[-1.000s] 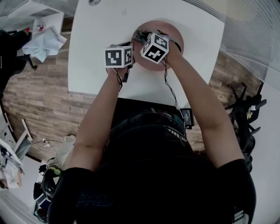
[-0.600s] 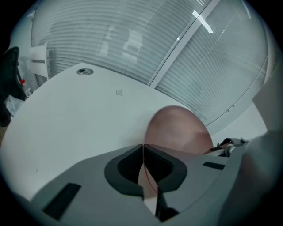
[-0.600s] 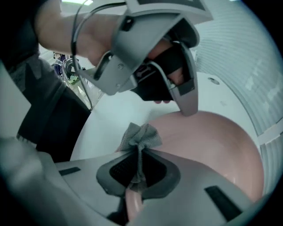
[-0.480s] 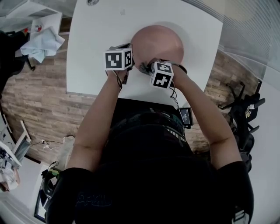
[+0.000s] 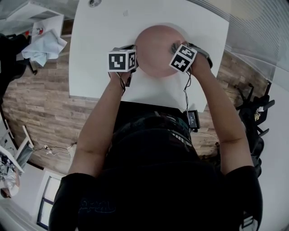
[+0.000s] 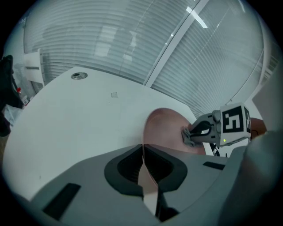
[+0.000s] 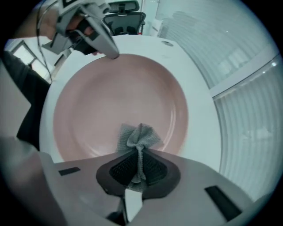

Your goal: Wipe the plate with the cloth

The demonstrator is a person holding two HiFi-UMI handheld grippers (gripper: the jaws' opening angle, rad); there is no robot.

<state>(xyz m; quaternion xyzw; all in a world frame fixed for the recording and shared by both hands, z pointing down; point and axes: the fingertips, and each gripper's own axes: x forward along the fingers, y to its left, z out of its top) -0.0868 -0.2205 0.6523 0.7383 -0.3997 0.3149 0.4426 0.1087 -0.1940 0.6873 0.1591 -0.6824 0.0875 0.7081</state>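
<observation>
The round pink plate (image 5: 156, 43) sits glossy and shallow on the white table (image 5: 99, 45). The left gripper (image 6: 142, 152) is clamped on its rim near eight o'clock. The right gripper (image 7: 139, 152) pinches a bunched grey mesh cloth (image 7: 140, 134) and hangs inside the rim near three - the plate's broad face lies from it toward nine.

White table (image 5: 99, 54) up top, a round metal cap (image 5: 94, 2) near its far edge. Wood floor (image 5: 40, 103) either side, blinds (image 6: 212, 57) beyond, black chair (image 5: 253, 113) off right, pale-blue bundle (image 5: 45, 43) far left.
</observation>
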